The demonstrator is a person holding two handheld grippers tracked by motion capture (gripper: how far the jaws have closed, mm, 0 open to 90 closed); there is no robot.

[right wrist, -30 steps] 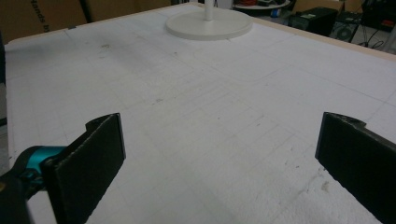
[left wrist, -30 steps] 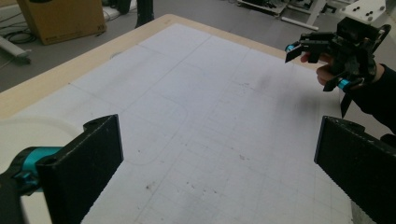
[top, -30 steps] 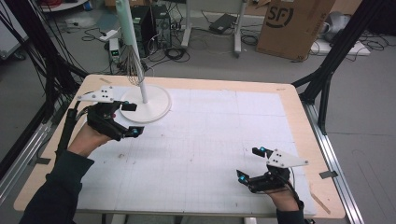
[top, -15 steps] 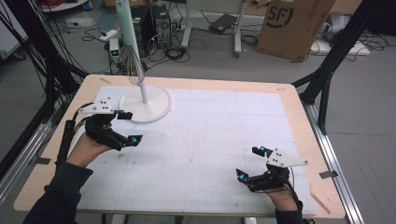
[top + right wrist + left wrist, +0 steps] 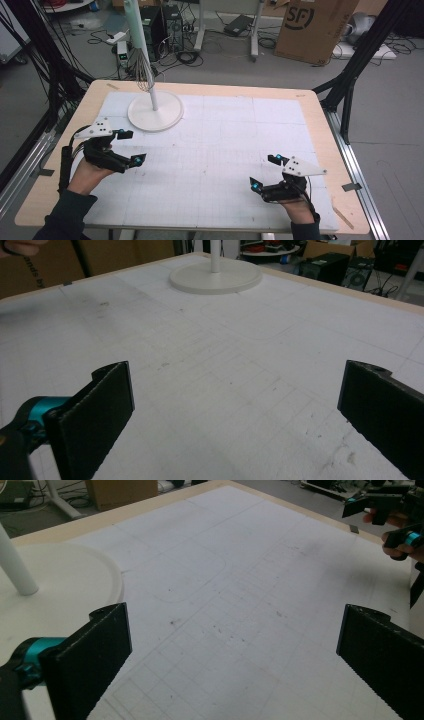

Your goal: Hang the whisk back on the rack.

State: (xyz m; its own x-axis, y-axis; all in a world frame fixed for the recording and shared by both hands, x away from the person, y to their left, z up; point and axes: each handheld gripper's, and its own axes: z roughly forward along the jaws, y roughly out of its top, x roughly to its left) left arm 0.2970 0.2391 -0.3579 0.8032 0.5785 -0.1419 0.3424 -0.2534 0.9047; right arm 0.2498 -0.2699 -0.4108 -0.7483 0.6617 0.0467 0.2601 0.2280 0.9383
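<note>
Both grippers empty, the stand at the far left

The left gripper [image 5: 127, 146] hangs over the mat [image 5: 225, 150] just near of the stand [image 5: 155, 111], jaws spread wide and holding nothing; the right gripper [image 5: 263, 172] sits low at the near right, also released, well apart from the stand. The whisk [image 5: 142, 75] hangs by the stand's pole, above its round base. If the stand is the thing to work on, I judge the left gripper the better one to use: bring it in level from the near side, keep the jaws wide until they straddle the pole or the base rim, and close slowly so the tall stand doesn't tip.
</note>
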